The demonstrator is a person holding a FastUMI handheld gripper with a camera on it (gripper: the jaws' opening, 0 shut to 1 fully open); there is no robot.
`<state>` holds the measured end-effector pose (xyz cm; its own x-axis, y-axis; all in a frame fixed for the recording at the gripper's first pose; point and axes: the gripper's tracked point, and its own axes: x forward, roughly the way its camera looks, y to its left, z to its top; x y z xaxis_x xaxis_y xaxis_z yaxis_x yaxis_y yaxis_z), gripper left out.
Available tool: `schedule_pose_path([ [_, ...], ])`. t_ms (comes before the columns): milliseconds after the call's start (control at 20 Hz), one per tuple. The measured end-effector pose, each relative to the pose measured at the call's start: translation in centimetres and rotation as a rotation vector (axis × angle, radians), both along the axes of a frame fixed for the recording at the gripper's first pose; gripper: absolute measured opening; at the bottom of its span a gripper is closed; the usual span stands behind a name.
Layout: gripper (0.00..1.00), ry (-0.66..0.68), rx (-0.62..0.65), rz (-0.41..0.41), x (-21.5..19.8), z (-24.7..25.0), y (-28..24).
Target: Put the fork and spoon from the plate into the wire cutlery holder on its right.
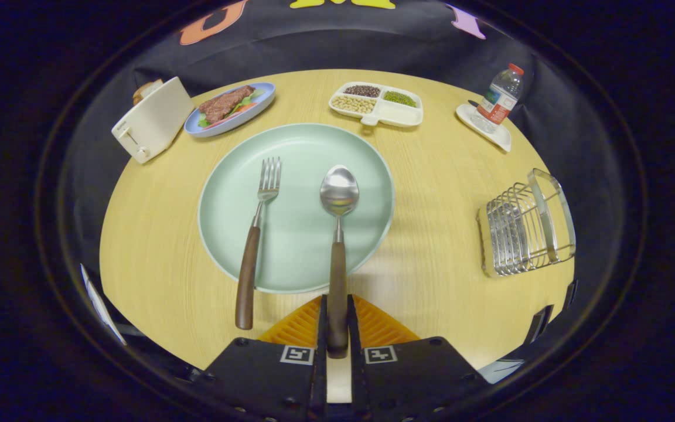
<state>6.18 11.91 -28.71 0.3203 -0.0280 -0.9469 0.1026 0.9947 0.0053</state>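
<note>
Gripper view: gripper point(337, 328) fingers closed on the brown handle of the spoon point(338, 234) — its bowl lies on the pale green plate point(226, 246) just ahead. Fork point(255, 240) lies left of the spoon, tines on the plate, handle end over the wooden table point(443, 234). Wire cutlery holder point(525, 231) stands well apart at right — nothing in it.

Round wooden desk point(156, 258). Far side: cream toaster point(151, 120), blue plate of meat and greens point(230, 109), divided tray of beans point(376, 104), water bottle point(497, 98) on white dish point(486, 130).
</note>
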Motion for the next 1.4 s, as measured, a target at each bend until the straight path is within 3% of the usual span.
schedule_pose_path([
  [50,0.18,-0.017,-0.012,0.002,0.4,0.1,-0.4],
  [350,0.01,-0.023,0.019,0.030,0.6,0.1,-0.5],
  [850,0.01,-0.138,0.056,0.071,-0.2,5.5,-2.8],
  [1400,0.01,-0.229,0.070,0.008,-5.9,13.7,-12.7],
])
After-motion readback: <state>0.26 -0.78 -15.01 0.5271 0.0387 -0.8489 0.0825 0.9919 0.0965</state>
